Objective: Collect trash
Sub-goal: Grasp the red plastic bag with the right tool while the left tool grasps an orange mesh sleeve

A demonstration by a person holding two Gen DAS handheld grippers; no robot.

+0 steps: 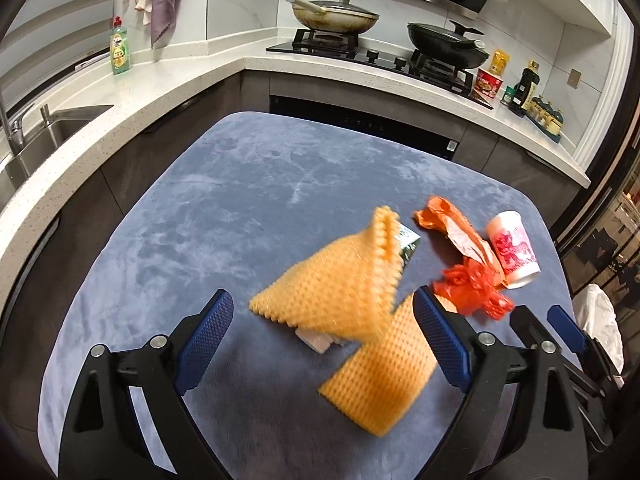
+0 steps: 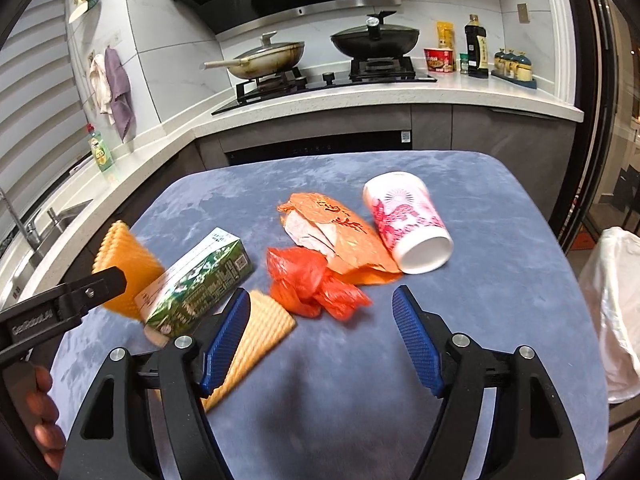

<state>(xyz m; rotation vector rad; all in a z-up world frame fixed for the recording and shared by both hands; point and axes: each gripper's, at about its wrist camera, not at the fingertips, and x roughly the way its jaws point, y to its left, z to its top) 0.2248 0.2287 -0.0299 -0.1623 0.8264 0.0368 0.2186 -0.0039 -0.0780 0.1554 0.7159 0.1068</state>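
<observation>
Trash lies on a blue-grey cloth-covered table (image 1: 224, 208) (image 2: 500, 208). A folded strip of orange foam wrap (image 1: 352, 300) (image 2: 260, 336) lies between the open fingers of my left gripper (image 1: 324, 320), blurred. A green milk carton (image 2: 200, 284) (image 1: 408, 246) lies on its side partly under the foam. A crumpled red plastic bag (image 2: 312, 280) (image 1: 476, 284), an orange paper bag (image 2: 340, 232) (image 1: 460, 232) and a tipped pink-and-white paper cup (image 2: 408, 220) (image 1: 514, 246) lie just ahead of my right gripper (image 2: 322, 312), which is open and empty.
A white counter (image 1: 132, 112) with a sink (image 1: 52, 128) runs along the left. A stove with two pans (image 2: 320, 60) and bottles (image 2: 476, 48) is behind. A white bag (image 2: 612, 312) hangs off the table's right edge.
</observation>
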